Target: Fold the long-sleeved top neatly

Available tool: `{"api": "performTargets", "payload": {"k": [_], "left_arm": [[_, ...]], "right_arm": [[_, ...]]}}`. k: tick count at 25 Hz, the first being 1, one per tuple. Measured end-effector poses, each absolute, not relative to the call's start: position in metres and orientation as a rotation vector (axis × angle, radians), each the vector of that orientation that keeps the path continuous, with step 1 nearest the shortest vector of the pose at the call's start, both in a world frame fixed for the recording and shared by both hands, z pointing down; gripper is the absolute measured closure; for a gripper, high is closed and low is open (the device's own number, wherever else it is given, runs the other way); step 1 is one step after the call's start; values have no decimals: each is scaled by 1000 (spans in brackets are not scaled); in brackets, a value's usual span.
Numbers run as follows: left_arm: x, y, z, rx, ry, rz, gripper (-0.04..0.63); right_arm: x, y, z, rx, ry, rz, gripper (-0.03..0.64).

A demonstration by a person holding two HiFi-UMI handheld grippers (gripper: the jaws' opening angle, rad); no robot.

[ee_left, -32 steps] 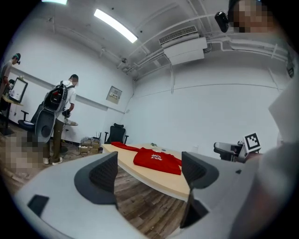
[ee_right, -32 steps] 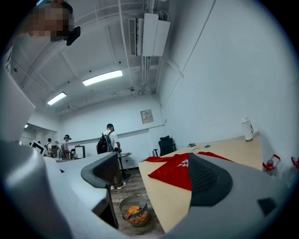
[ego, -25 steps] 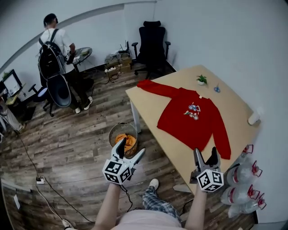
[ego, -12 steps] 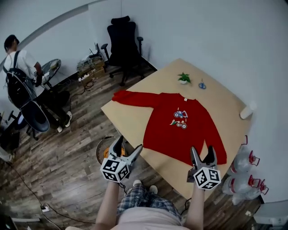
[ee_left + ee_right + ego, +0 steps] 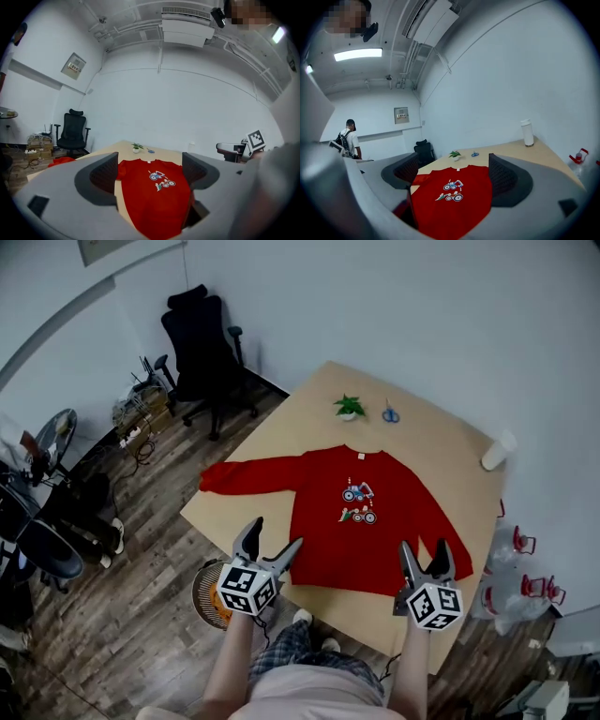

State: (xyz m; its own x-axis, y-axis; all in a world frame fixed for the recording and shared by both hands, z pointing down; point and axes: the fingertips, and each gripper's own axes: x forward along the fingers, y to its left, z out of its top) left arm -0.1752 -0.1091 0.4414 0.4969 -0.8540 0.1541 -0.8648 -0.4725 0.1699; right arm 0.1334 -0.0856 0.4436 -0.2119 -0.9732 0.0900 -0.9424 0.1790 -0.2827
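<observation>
Since the earlier frame, the table (image 5: 441, 442) and the long-sleeved top (image 5: 361, 512) have been brought nearer the middle of the head view, and the office chair (image 5: 202, 343) has been shifted toward 11 o'clock. A person (image 5: 19, 512) at 9 o'clock is cut off by the frame edge. A basket (image 5: 206, 592) on the floor is largely hidden behind the left gripper (image 5: 277, 532). Part of the top's hem is covered by the right gripper (image 5: 423, 547).

The top is laid flat, front up, on the table, with one sleeve stretched toward 9 o'clock. It is found at 12 o'clock of the right gripper and 1 o'clock of the left, near but untouched. Both pairs of jaws are held wide apart, and nothing is gripped. A plant (image 5: 349, 408) and scissors (image 5: 390, 414) are seen beyond the collar.
</observation>
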Motion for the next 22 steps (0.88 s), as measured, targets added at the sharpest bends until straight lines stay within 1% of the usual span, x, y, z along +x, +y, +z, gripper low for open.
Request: {"api": "performTargets", "payload": {"k": [10, 16, 22], "left_arm": [[-160, -166, 446, 2600, -1296, 101, 186], [-157, -181, 447, 2564, -1320, 101, 186], [-187, -198, 449, 2489, -1445, 109, 186]], "right_arm": [[141, -96, 446, -2053, 2186, -406, 164], [148, -104, 441, -2062, 2190, -410, 169], [122, -139, 435, -1976, 2291, -407, 170]]}}
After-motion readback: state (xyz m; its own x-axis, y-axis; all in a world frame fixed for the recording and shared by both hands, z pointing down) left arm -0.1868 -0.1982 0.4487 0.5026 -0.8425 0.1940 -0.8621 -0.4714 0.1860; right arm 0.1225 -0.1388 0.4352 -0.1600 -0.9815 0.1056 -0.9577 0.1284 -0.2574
